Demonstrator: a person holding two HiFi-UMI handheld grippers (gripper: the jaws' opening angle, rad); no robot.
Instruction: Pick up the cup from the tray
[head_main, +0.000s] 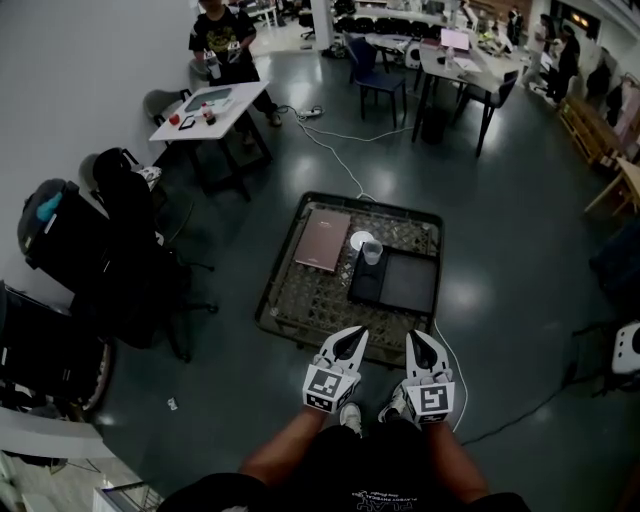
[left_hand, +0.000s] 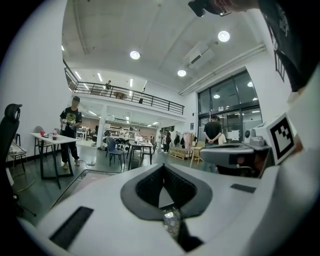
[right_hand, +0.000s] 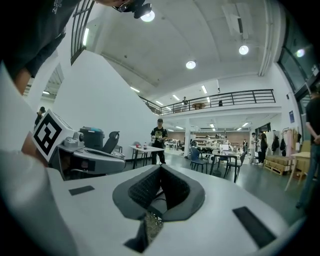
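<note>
— Left tool (head_main: 352, 342): how do its jaws stand?

— Pressed together, with nothing between them. The right tool (head_main: 423, 342) is the same, tips meeting and empty. Both hang side by side over the floor, just short of the near edge of the low bench (head_main: 300, 310).

— And the cup (head_main: 372, 252)?

— Upright on the dark tray (head_main: 410, 285), at the tray's far left corner. The tray lies on the right half of the bench, and its near part is bare.

— Anything around the cup?

— A white disc (head_main: 360, 239) sits just behind it, close enough that I can't tell whether they touch. A brown flat book (head_main: 323, 238) lies to the left, beside the tray.

— What stands between the tools and the cup?

— Only the bench's near rim and the bare stretch of tray.

— Further out?

— Black chairs (head_main: 130, 230) crowd the left. A white cable (head_main: 330, 150) runs across the floor to the bench's far side. Beyond it a person (head_main: 225, 40) stands at a white bench (head_main: 205, 105).
</note>
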